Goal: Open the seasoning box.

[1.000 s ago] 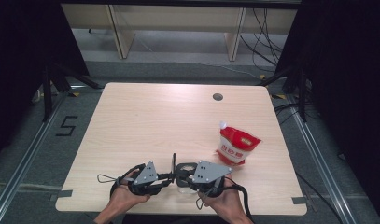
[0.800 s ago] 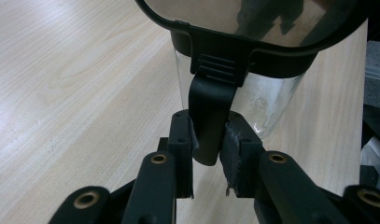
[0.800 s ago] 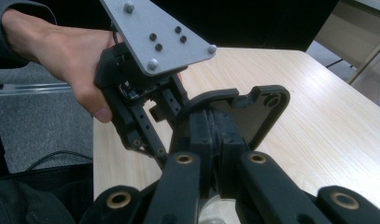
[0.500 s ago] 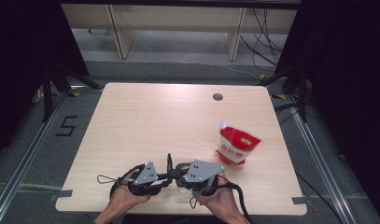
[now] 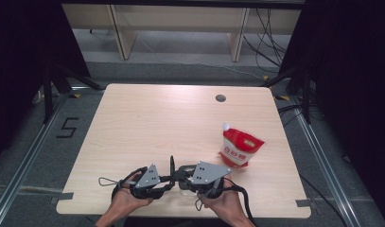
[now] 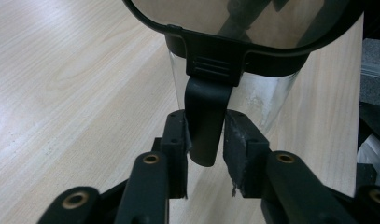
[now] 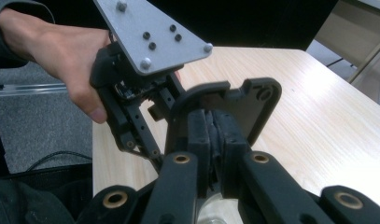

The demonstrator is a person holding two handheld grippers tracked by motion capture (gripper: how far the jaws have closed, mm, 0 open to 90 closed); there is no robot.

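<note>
Clear container (image 6: 234, 88), black-rimmed, black handle (image 6: 204, 123) pinched by left gripper (image 6: 205, 140); lid (image 7: 225, 105) clamped in right gripper (image 7: 211, 135); on bench (image 5: 157, 118).

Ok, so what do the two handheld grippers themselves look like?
Both the left gripper and the right gripper are black, each topped by a grey three-cornered plate with screws. Brass-coloured pivots show on the black jaw links. Black cables trail from each; a grey sleeve shows at one wrist.
</note>
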